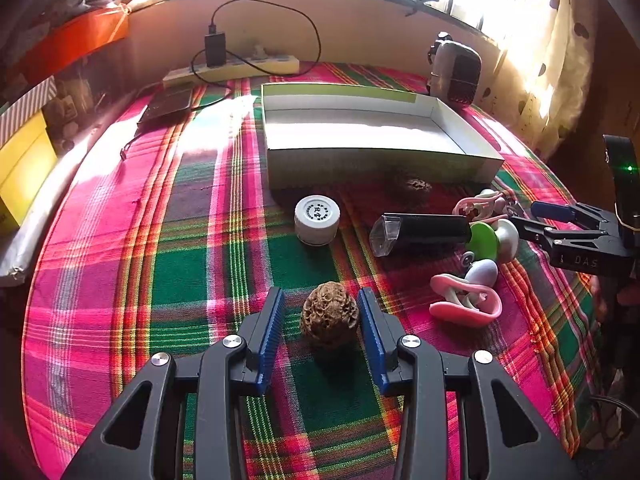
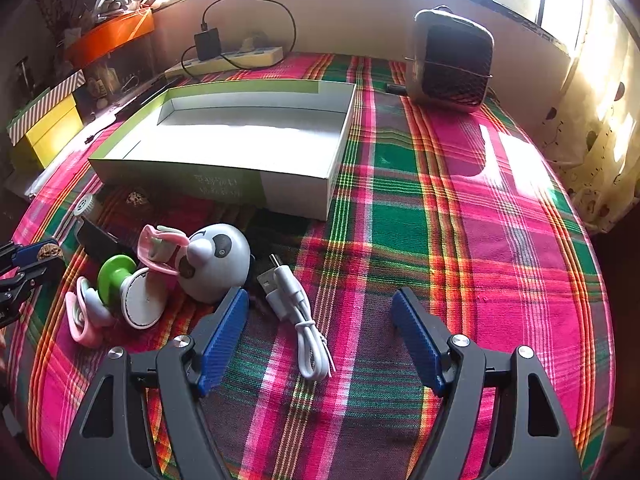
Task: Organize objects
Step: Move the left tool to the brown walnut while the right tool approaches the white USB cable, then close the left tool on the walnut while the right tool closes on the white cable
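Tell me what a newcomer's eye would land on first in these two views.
First, the loud pink-and-green plaid cloth covering the table, with the empty white box near its middle. Next, the wrinkled walnut sitting between the open fingers of the left gripper. Then the panda-faced toy and white USB cable ahead of the open right gripper.

The tabletop cloth (image 2: 440,208) has pink, green and red checks. The box (image 2: 296,196) is white with a green edge. The nut (image 1: 329,314) is brown. The cable (image 2: 304,320) is white. The tongs' pads (image 1: 272,320) are blue.
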The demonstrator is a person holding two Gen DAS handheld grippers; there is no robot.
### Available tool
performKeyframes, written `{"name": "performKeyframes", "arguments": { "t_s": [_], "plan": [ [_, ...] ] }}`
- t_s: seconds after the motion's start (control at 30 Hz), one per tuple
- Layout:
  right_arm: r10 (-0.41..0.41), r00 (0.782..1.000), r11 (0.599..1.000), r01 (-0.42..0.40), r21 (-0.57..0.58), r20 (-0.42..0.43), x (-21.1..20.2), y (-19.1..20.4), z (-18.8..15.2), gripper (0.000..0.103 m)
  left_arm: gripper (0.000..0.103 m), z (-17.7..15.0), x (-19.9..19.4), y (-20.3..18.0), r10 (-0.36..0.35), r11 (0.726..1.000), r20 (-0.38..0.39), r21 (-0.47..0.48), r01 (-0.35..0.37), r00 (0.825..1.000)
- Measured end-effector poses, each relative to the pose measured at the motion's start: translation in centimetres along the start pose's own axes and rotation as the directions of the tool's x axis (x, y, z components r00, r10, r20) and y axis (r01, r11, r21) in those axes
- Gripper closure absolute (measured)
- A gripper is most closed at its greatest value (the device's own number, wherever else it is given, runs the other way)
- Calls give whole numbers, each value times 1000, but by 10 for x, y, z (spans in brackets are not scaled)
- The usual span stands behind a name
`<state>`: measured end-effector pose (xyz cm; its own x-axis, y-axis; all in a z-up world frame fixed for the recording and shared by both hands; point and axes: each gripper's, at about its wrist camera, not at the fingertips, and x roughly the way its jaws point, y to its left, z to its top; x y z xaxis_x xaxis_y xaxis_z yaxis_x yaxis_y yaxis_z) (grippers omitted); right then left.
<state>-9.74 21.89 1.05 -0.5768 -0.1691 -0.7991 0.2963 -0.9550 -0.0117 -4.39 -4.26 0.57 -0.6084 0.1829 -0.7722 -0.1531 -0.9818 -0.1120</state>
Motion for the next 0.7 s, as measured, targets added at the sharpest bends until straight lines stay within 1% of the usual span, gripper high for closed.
{"name": "performKeyframes", "arguments": {
  "t_s": [0.13, 0.2, 0.27, 0.33, 0.4, 0.43, 0.47, 0.57, 0.7],
  "plan": [
    [-1, 1000, 1000, 1, 0, 2, 0, 0, 0, 28, 67, 1, 0, 2, -11, 1000, 2, -18, 11, 1000],
    [-2, 1000, 1000, 2, 0, 6, -1, 1, 0, 33, 68, 1, 0, 3, -14, 1000, 2, -26, 14, 1000],
    [1, 1000, 1000, -1, -3, 11, -3, 1, 0, 42, 68, 2, 0, 3, -14, 999, 2, -31, 15, 1000],
    [-2, 1000, 1000, 2, 0, 13, -3, 1, 0, 45, 70, 2, 1, 3, -10, 999, 1, -32, 10, 1000],
    [-3, 1000, 1000, 3, 2, 18, -4, 0, 1, 57, 74, 2, 0, 3, 1, 999, 2, -36, 0, 1000],
    [-3, 1000, 1000, 3, 2, 21, -5, 0, 1, 67, 76, 2, 0, 4, 3, 999, 2, -40, -3, 1000],
    [-1, 1000, 1000, 1, 1, 23, -6, 1, 1, 74, 76, 2, 0, 6, -3, 999, 2, -47, 3, 1000],
    [4, 1000, 1000, -4, -1, 25, -6, 2, 1, 81, 76, 2, 0, 7, -8, 999, 3, -51, 8, 1000],
    [6, 1000, 1000, -6, 0, 26, -6, 2, 1, 82, 76, 2, -1, 8, -8, 998, 7, -57, 8, 1000]
  ]
}}
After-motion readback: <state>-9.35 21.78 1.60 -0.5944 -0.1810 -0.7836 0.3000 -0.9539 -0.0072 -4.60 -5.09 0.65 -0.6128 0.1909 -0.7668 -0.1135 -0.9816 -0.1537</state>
